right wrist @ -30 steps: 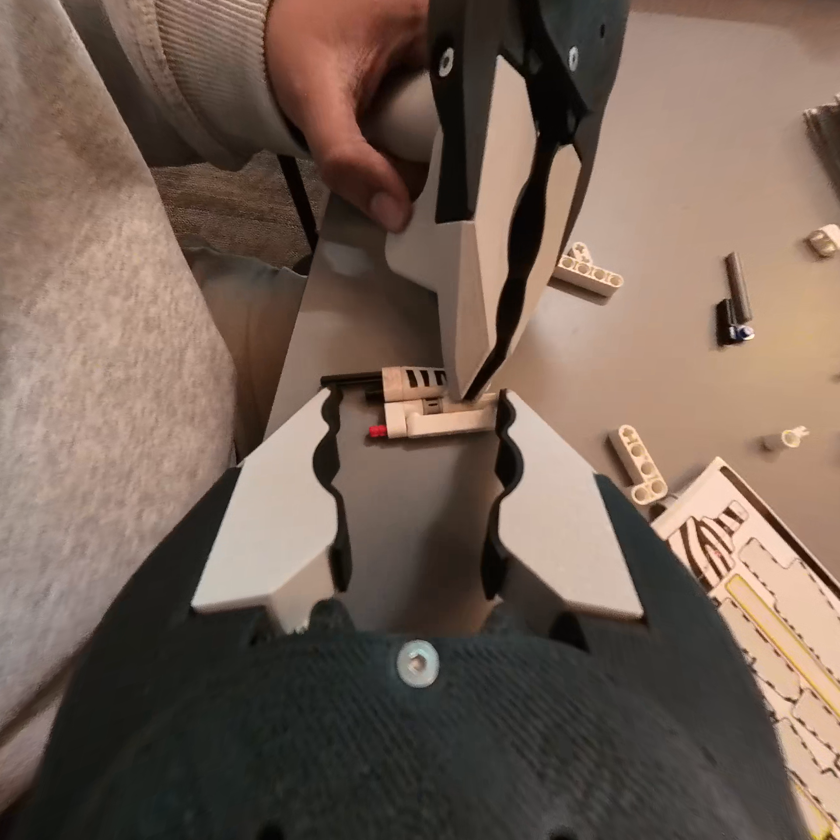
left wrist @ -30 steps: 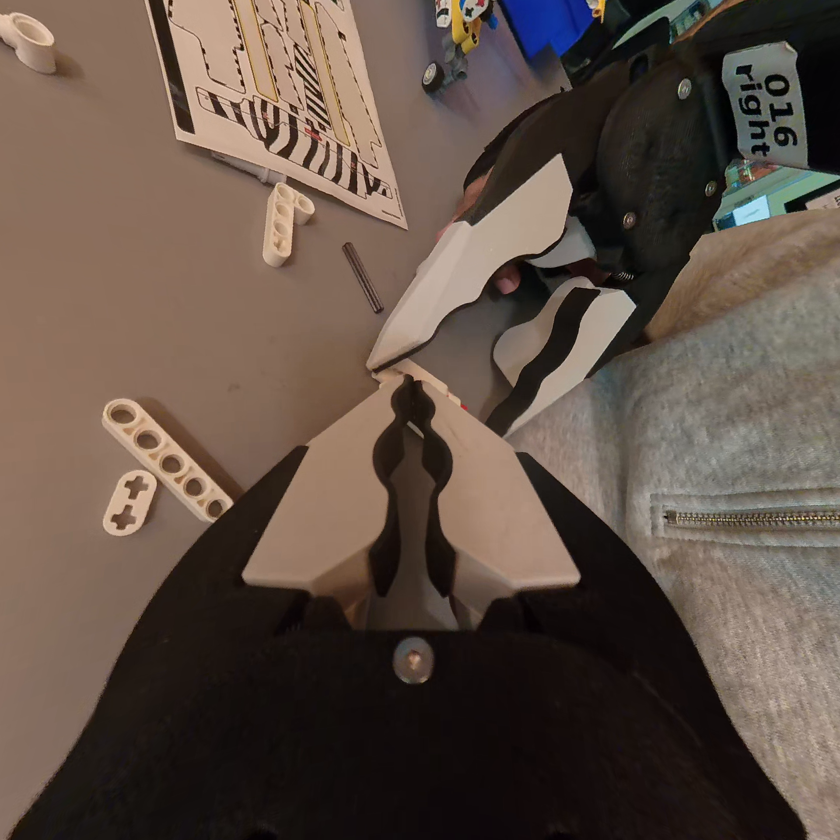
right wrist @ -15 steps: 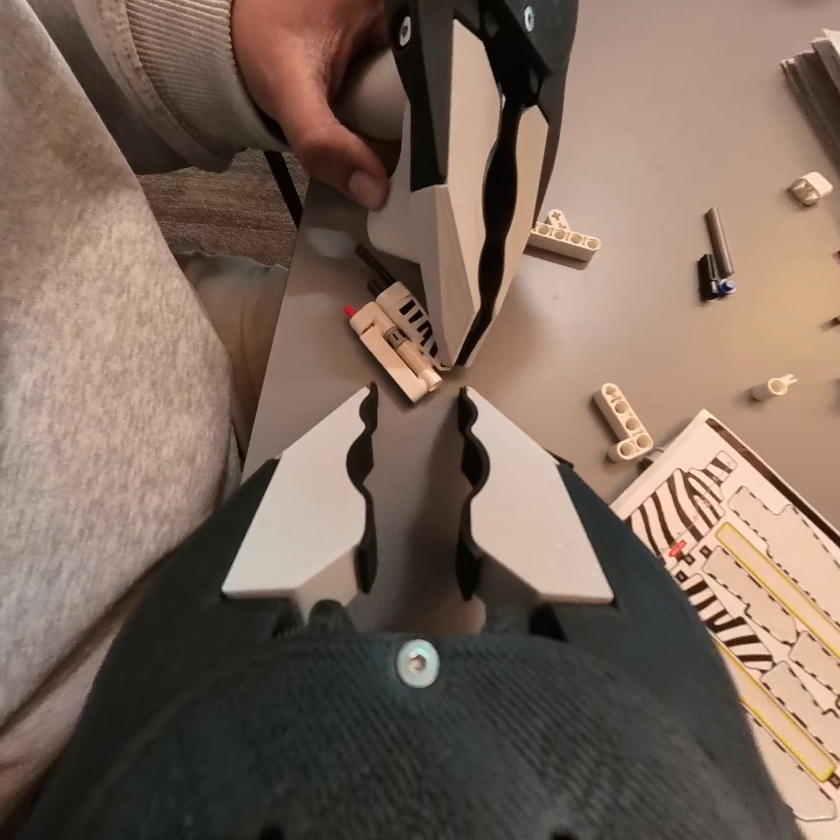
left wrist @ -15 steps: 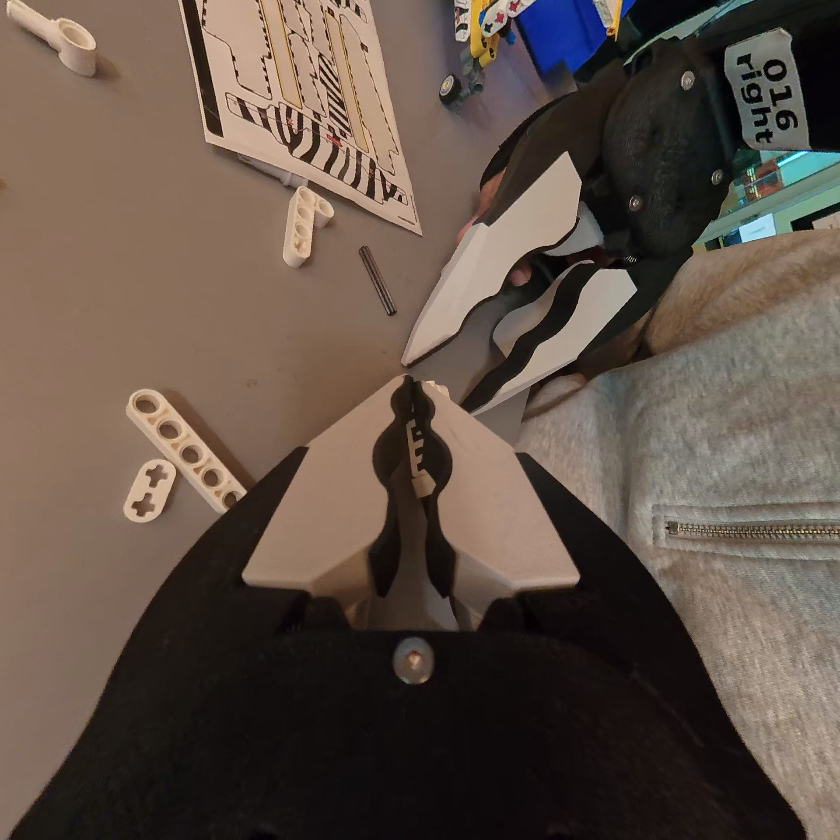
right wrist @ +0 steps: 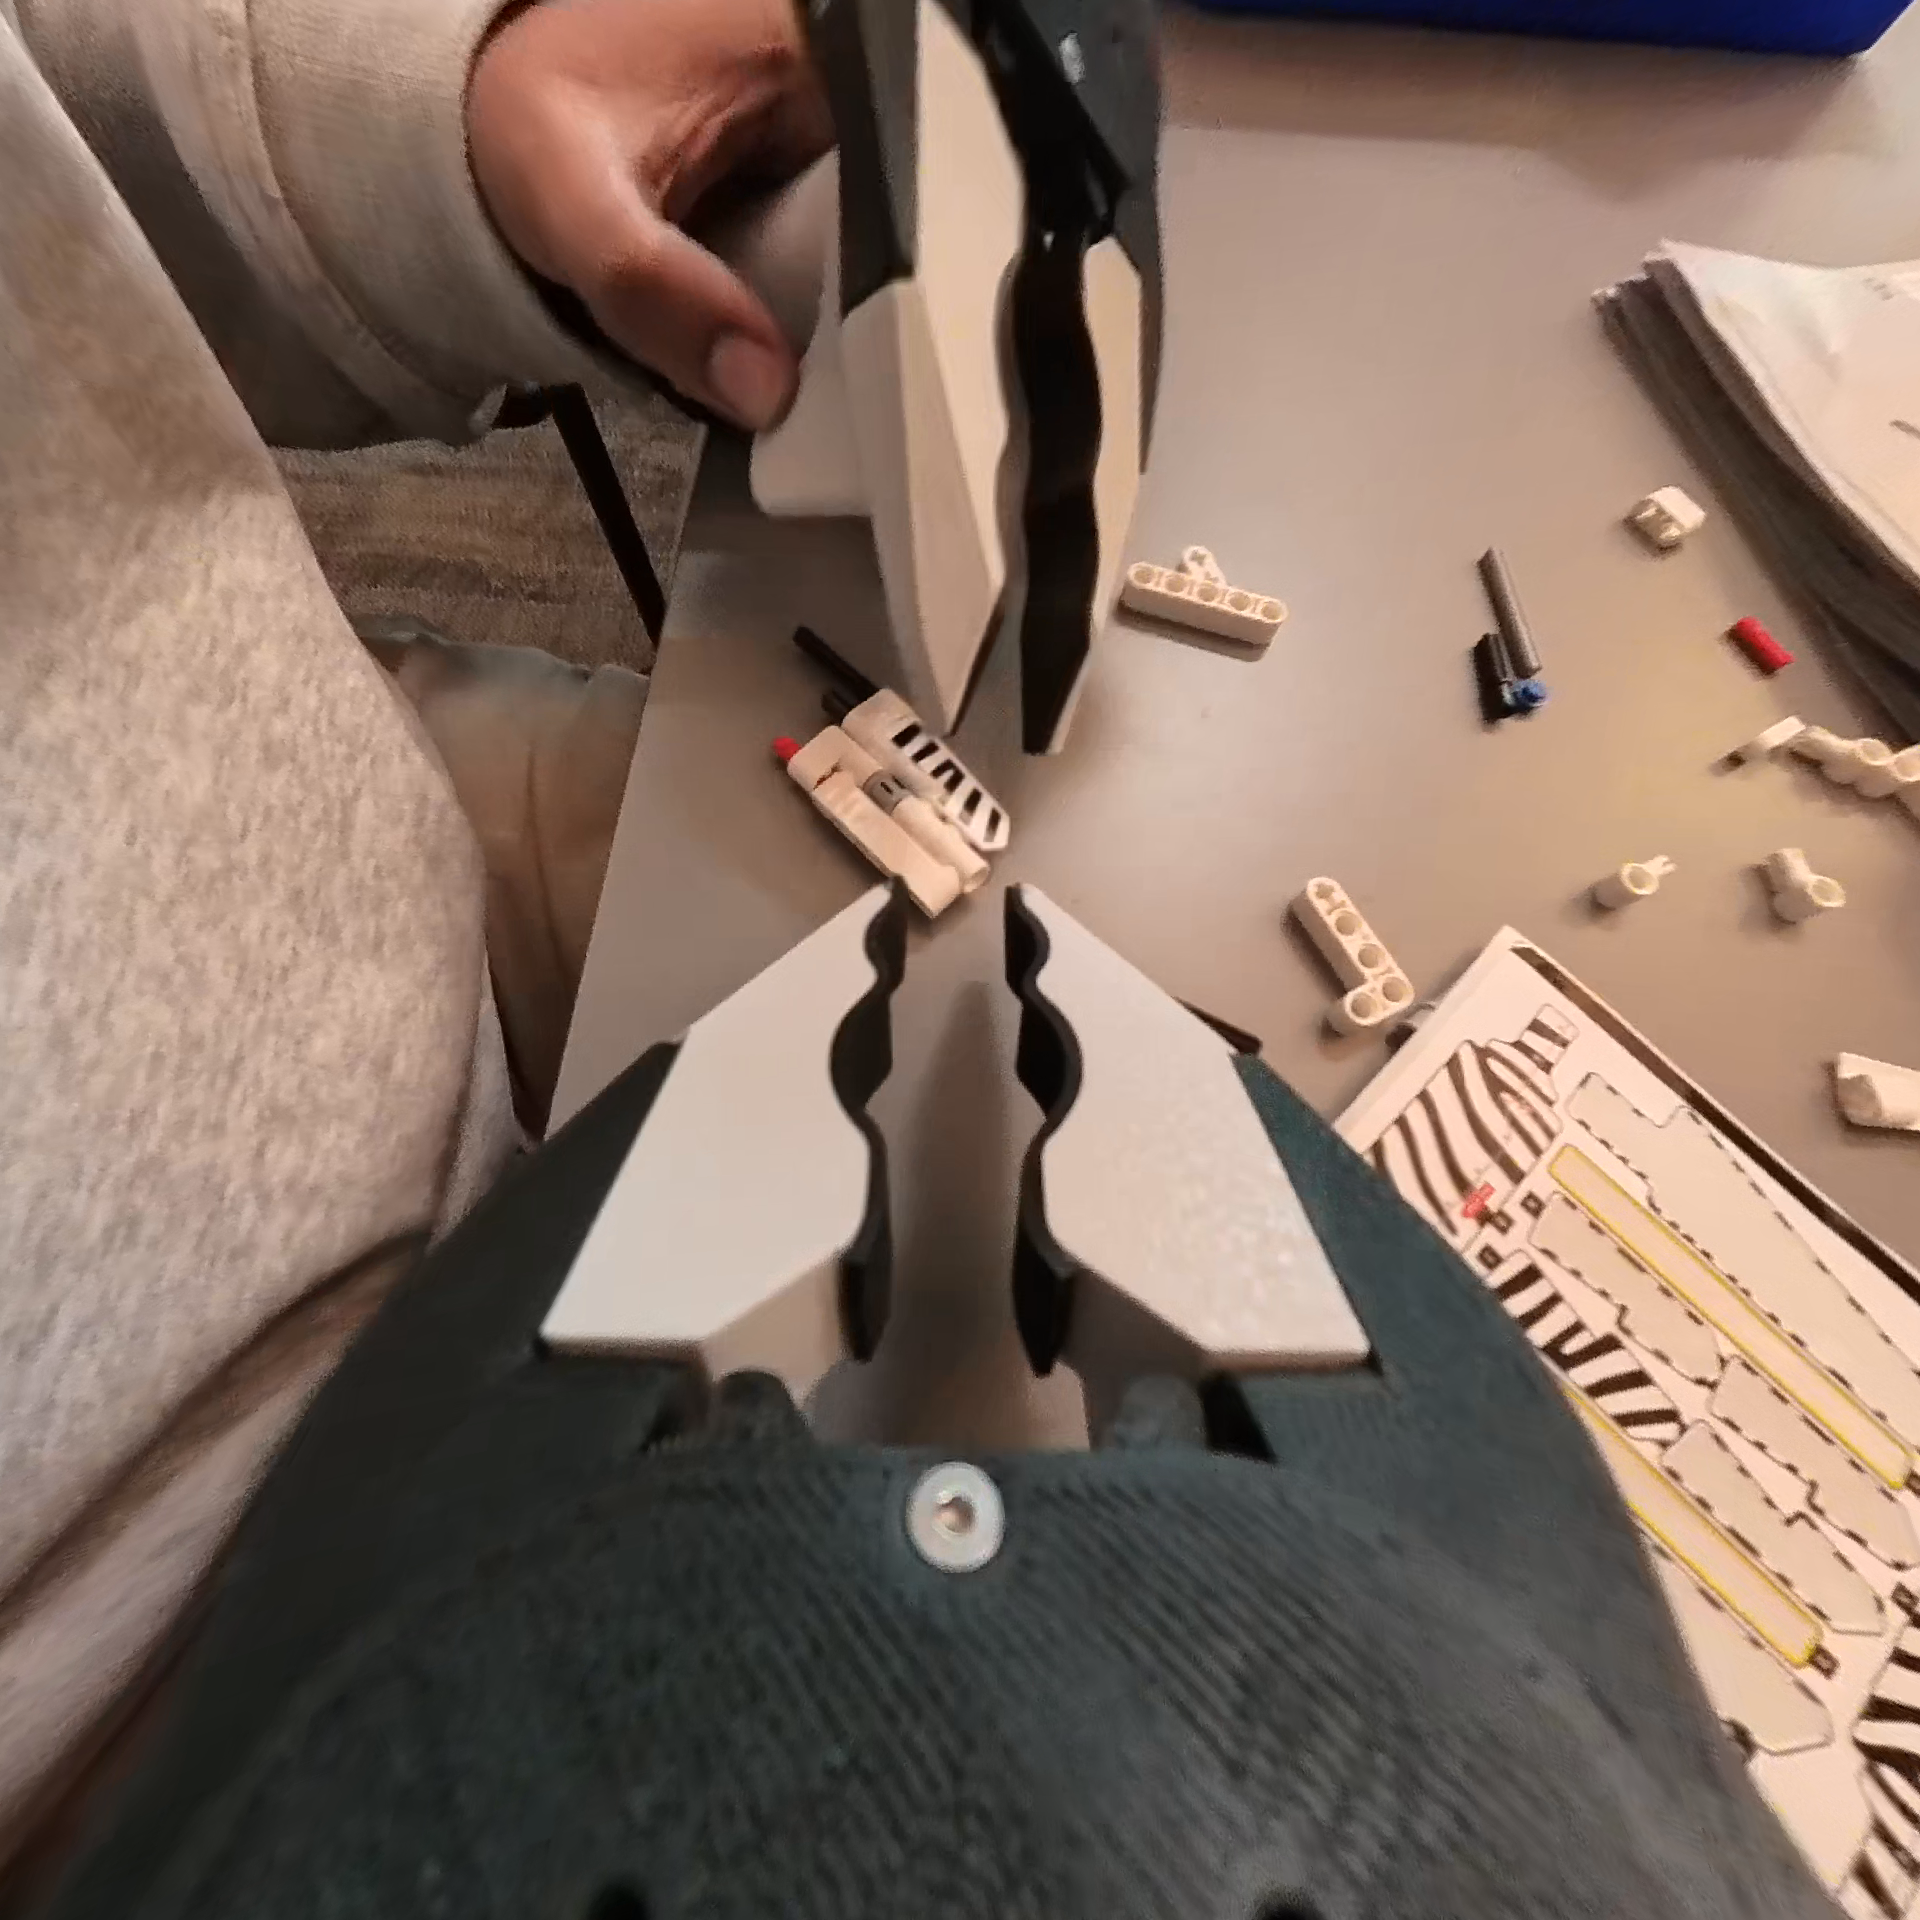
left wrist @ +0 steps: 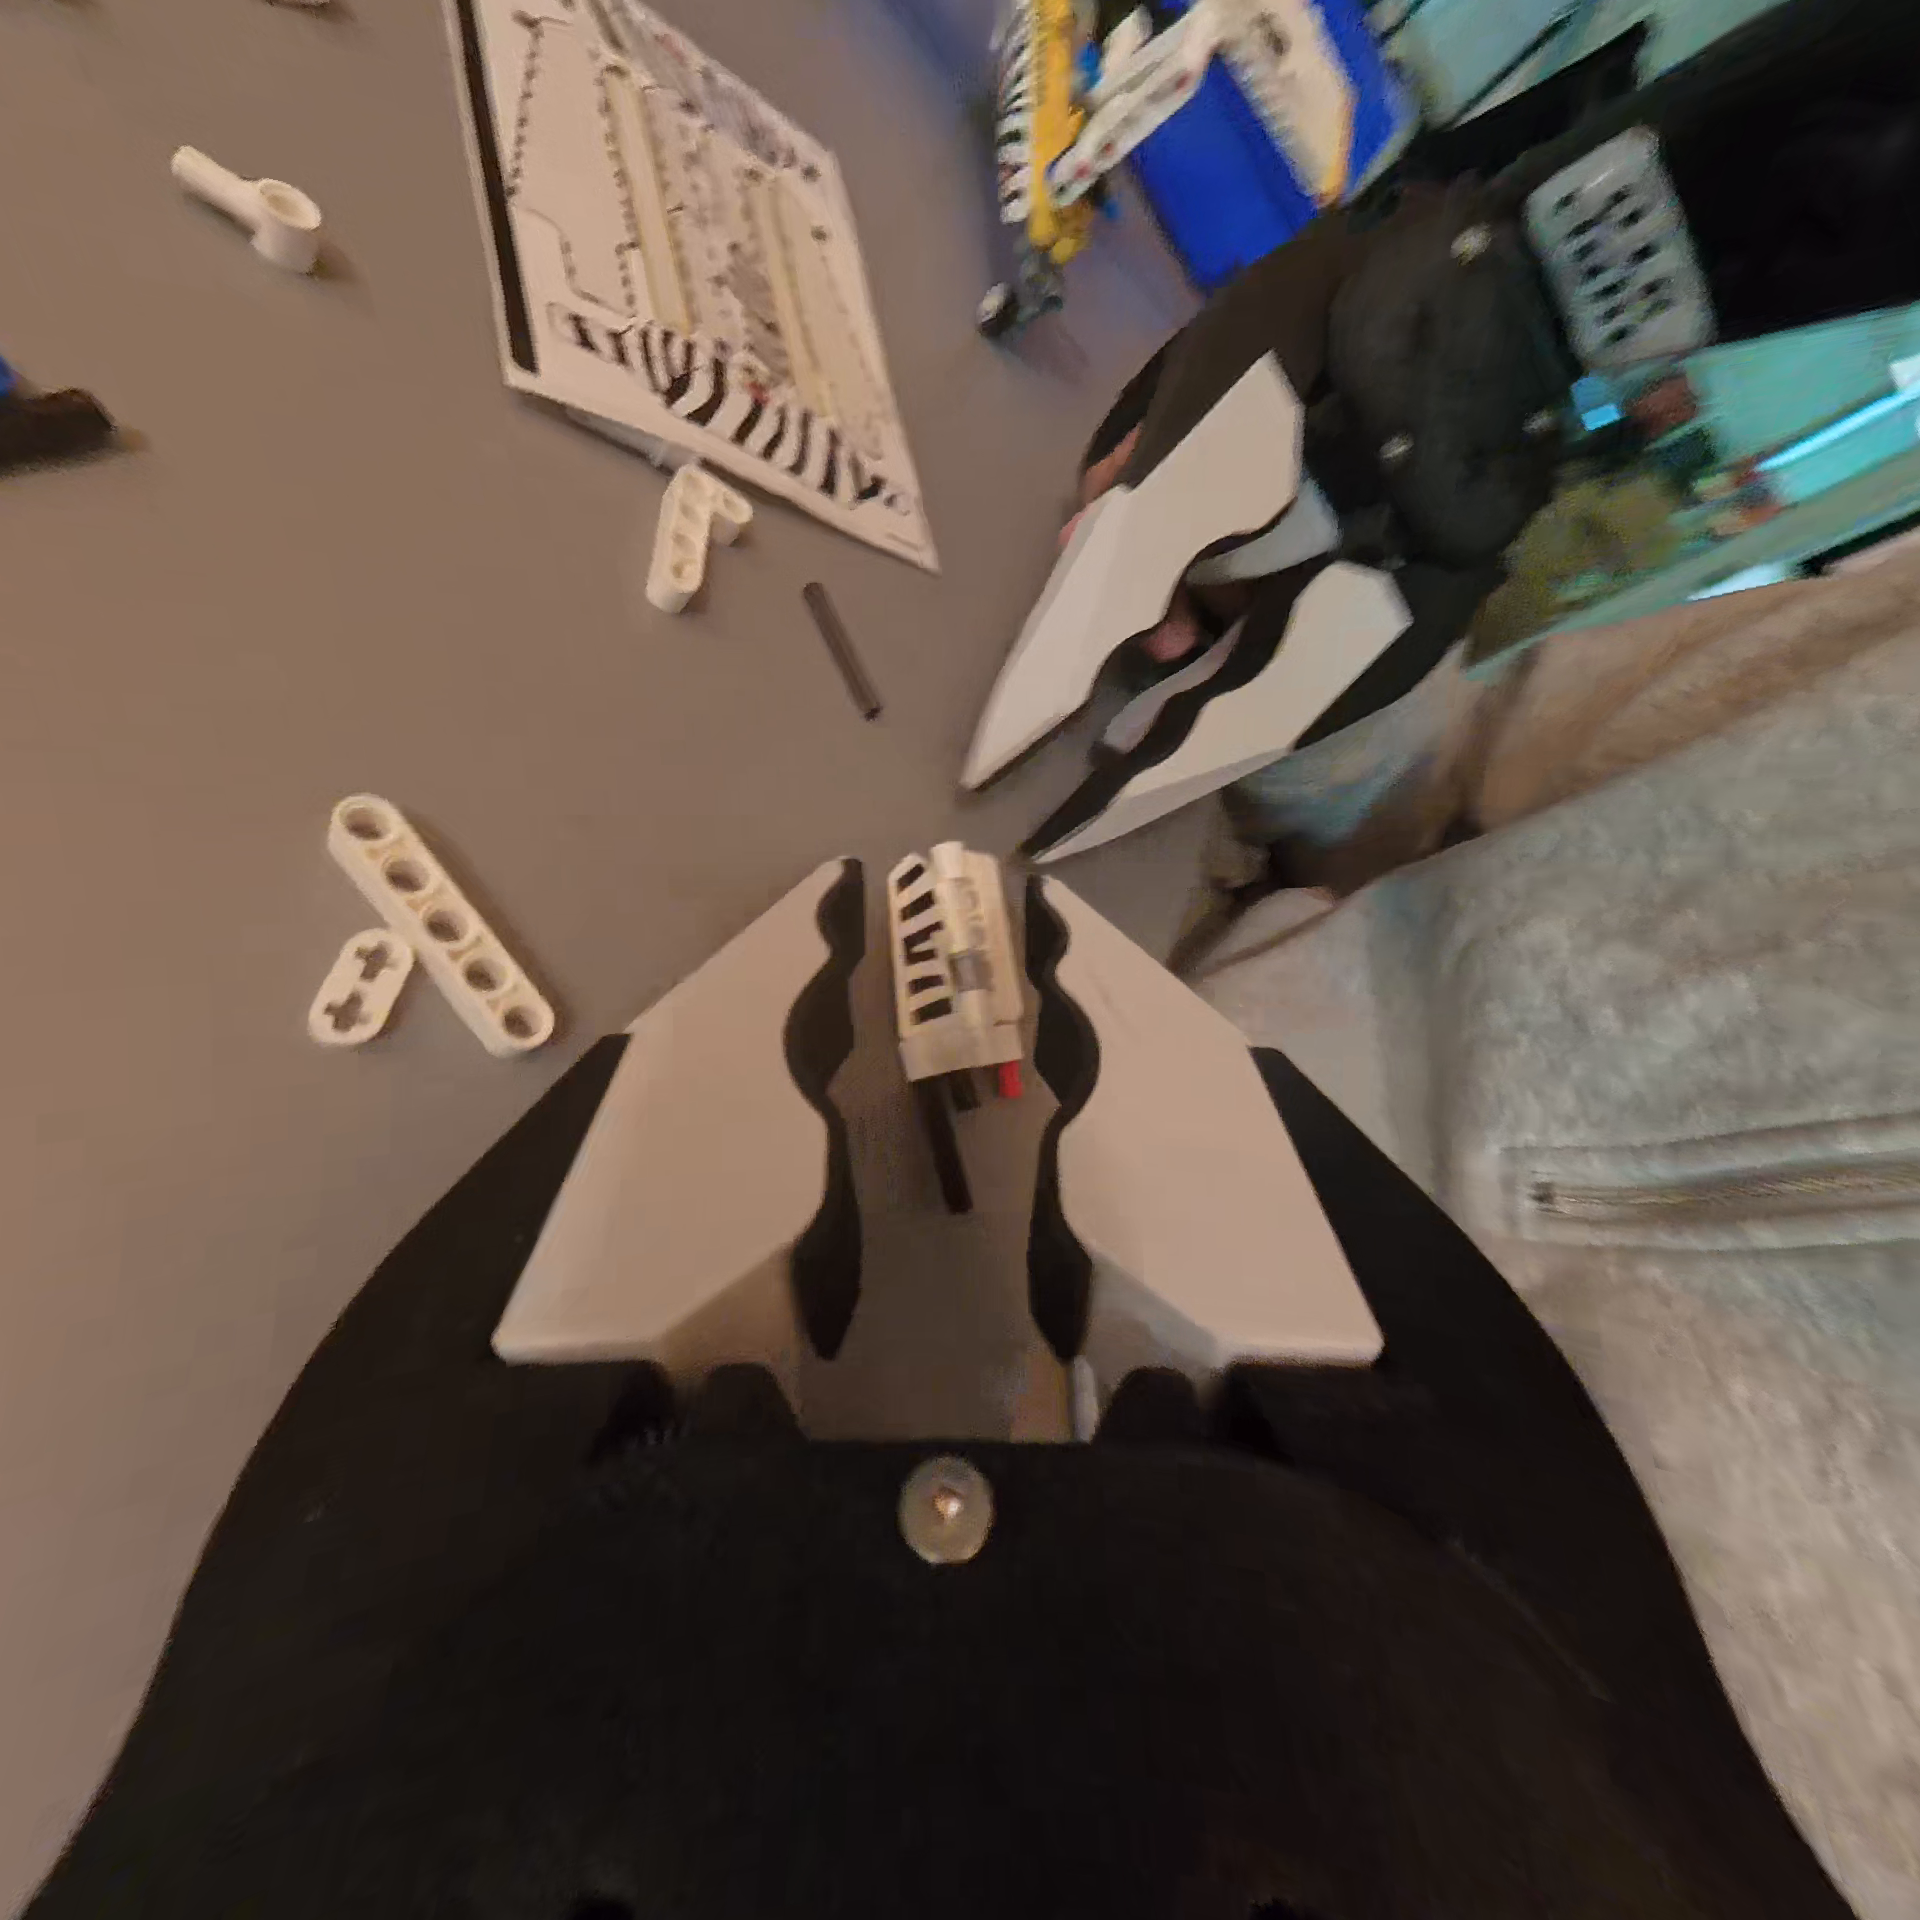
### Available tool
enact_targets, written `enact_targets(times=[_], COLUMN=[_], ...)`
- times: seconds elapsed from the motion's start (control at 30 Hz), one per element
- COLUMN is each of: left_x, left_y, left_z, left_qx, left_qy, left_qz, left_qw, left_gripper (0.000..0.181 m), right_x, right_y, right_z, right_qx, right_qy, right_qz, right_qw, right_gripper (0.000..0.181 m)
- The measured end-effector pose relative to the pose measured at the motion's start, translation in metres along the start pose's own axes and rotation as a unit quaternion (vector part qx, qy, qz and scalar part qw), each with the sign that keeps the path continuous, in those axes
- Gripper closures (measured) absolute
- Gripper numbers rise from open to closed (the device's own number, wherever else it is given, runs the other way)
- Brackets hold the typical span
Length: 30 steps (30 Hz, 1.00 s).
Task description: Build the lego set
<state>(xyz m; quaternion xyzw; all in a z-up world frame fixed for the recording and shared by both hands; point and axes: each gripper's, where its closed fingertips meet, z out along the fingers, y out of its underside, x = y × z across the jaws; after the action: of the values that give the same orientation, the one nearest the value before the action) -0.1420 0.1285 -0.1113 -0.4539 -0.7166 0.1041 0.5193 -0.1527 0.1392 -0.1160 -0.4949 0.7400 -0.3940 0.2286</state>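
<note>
A small white lego assembly with a black-striped sticker, a red pin and a black axle lies on the grey table near its front edge. My left gripper is open, with the assembly on the table between its fingers and gaps on both sides. In the right wrist view the assembly lies just beyond my right gripper, which is open a little and empty. The left gripper hangs over the assembly's far end. The right gripper also shows in the left wrist view.
A zebra-striped sticker sheet lies to the right. Loose white beams, an L-shaped beam, a black axle and a red pin are scattered about. A booklet stack lies far right. A grey sweater borders the table edge. My two grippers' fingertips are within a few centimetres of each other.
My left gripper has opened and let go of the assembly, which now lies on the table. My right gripper has narrowed from wide open and drawn back a little.
</note>
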Motion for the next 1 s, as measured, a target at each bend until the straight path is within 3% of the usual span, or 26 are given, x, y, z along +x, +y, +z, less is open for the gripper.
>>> enact_targets(times=[0.1,0.4,0.6,1.0], left_x=[-0.003,0.005,-0.002,0.000], left_y=[0.006,0.013,0.016,0.017], left_z=[0.007,0.009,0.010,0.013], left_qx=[-0.025,-0.064,-0.073,-0.067], left_qy=[-0.070,-0.095,-0.115,-0.093], left_qz=[0.021,0.014,0.028,0.031], left_qw=[0.997,0.993,0.990,0.993], left_gripper=[0.139,0.137,0.160,0.165], right_x=[-0.001,-0.006,-0.006,-0.006], right_y=[-0.002,0.006,0.002,0.002], right_z=[-0.001,0.007,0.009,0.009], right_qx=[0.007,-0.029,-0.022,-0.021], right_qy=[-0.007,-0.019,-0.019,-0.024], right_qz=[0.006,0.001,0.008,0.015], right_qw=[1.000,0.999,1.000,0.999], right_gripper=[0.169,0.171,0.179,0.180])
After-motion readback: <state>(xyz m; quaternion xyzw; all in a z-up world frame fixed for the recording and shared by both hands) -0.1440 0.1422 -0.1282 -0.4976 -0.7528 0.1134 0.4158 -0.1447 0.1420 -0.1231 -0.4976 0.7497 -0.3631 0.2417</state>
